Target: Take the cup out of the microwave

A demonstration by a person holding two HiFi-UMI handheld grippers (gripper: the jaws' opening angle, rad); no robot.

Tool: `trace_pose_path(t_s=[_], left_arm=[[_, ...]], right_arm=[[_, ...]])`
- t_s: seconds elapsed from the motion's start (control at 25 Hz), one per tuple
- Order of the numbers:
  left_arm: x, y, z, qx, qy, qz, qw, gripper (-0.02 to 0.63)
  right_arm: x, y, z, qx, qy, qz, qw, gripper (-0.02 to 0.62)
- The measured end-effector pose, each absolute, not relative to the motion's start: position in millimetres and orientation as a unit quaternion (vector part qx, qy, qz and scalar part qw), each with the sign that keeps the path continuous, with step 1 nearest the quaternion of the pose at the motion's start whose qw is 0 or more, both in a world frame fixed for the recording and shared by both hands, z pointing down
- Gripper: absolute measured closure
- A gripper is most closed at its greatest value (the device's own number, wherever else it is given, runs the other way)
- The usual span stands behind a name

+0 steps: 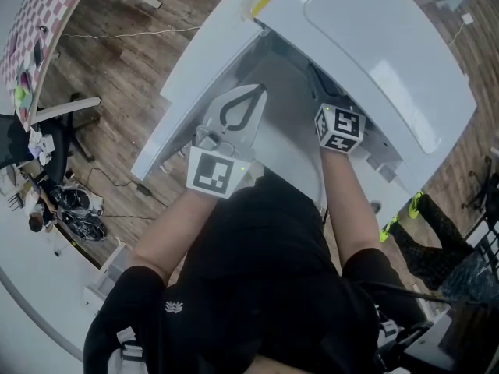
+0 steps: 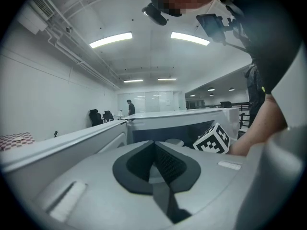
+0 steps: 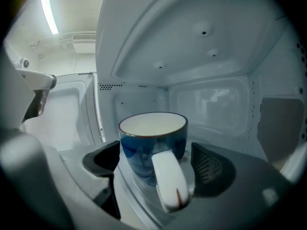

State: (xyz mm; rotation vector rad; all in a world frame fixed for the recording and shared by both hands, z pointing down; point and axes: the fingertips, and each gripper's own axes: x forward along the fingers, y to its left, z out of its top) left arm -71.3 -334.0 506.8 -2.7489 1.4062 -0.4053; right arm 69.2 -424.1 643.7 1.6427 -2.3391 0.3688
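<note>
Bright ceiling strip lights (image 2: 111, 40), fisheye-dark edges, blurred near parts

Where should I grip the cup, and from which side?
Probably the cup by its blue body, straight in from the front: its handle points at the right gripper, so the open jaws can straddle it and close on the round sides.

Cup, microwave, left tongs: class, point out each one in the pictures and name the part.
cup (image 3: 144, 150), right gripper view, its blue side.
microwave (image 3: 206, 102), right gripper view, its back wall.
left tongs (image 2: 154, 147), left gripper view, where the tips meet.
</note>
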Motion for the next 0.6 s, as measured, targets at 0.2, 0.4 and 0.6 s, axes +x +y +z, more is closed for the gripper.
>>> trace_pose_path(t_s=[0.2, 0.4, 0.6], left_arm=[[-72.1, -337.0, 505.9, -0.882, 0.455, -0.125, 0.01, 0.604], [-74.9, -336.4, 503.8, -0.881, 0.455, -0.127, 0.016, 0.603], [-84.5, -336.2, 501.9, -0.879, 0.459, -0.13, 0.012, 0.603]], right_arm=[[67.4, -424.6, 645.3, 0.563, -0.804, 0.122, 0.147, 0.144], [68.7, -423.4, 646.3, 0.56, -0.805, 0.118, 0.155, 0.215], [65.3, -423.0, 644.4, 0.556, -0.809, 0.117, 0.152, 0.216]])
